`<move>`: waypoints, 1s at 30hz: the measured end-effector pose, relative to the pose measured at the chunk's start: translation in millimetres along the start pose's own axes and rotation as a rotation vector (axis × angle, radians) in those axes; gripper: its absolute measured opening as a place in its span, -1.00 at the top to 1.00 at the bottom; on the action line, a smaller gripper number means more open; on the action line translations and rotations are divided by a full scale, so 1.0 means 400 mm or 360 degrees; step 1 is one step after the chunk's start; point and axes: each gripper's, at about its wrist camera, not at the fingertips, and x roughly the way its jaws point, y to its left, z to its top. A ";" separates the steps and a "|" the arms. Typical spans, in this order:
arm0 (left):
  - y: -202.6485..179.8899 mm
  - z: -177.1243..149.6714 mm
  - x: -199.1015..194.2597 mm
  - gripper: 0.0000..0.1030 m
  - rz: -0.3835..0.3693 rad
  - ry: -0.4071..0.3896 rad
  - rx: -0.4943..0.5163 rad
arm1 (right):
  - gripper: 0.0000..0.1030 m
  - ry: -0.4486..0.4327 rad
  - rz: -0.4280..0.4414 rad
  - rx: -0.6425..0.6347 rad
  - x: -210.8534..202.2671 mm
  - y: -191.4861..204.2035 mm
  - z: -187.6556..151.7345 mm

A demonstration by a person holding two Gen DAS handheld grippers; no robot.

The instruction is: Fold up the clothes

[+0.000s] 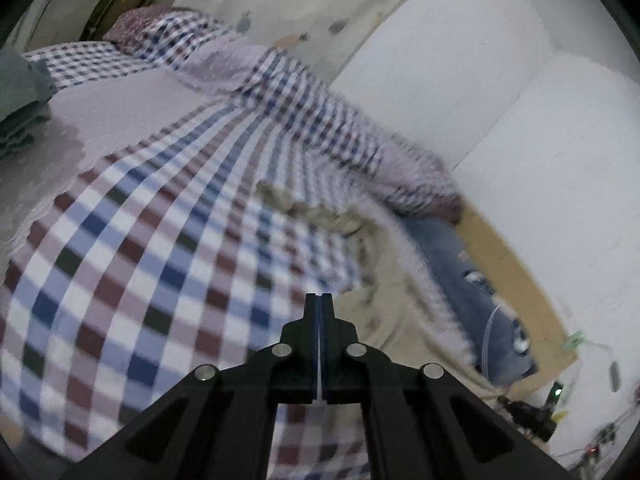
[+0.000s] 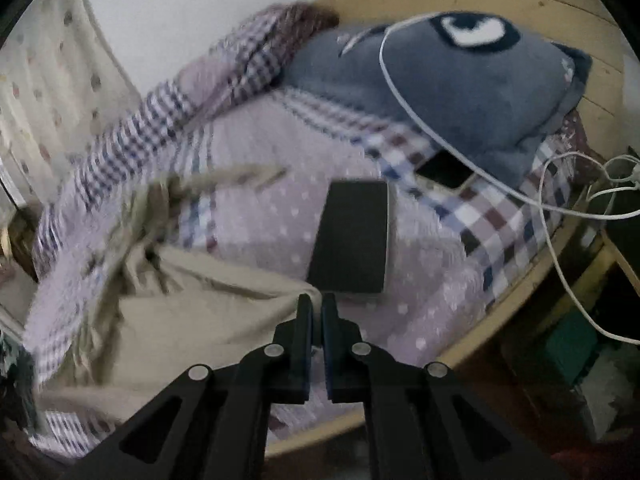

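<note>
Black plastic forms both claws. The left claw (image 1: 319, 300) has its jaws pressed together; a thin pale line shows between them, but whether that is cloth cannot be told. The right claw (image 2: 317, 304) has its jaws nearly together, with a narrow gap, and the edge of the beige garment (image 2: 192, 312) runs up to its tips; a firm grip cannot be confirmed.

Location: the beige garment lies crumpled on the bed (image 2: 440, 312), spread across the checked cover (image 1: 160, 248). A dark flat box (image 2: 352, 240) sits just beyond the right claw. A grey plush toy (image 2: 460, 92) and a white cable (image 2: 400, 92) lie farther off, near a phone (image 2: 444, 170).

Progress: judged early. The garment shows loose wrinkles and no clean fold. A folded stack (image 1: 20, 120) rests at the far left in the left wrist view. Remaining: flatten, fold, stack.
</note>
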 end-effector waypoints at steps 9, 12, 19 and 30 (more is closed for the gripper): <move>-0.036 -0.022 0.065 1.00 0.0062 0.0138 0.0156 | 0.42 -0.0103 -0.0258 0.0001 -0.017 0.016 0.018; -0.053 -0.023 0.091 0.93 0.0034 0.0156 0.0210 | 0.10 -0.0139 -0.0087 -0.0036 0.003 0.081 0.032; -0.128 -0.015 0.155 -0.25 -0.0080 0.0164 0.0339 | 0.08 -0.0039 0.0243 -0.0244 0.151 0.303 0.085; -0.317 0.028 0.323 -0.51 -0.0095 0.0183 0.0598 | 0.07 -0.0210 0.0468 -0.0105 0.333 0.411 0.280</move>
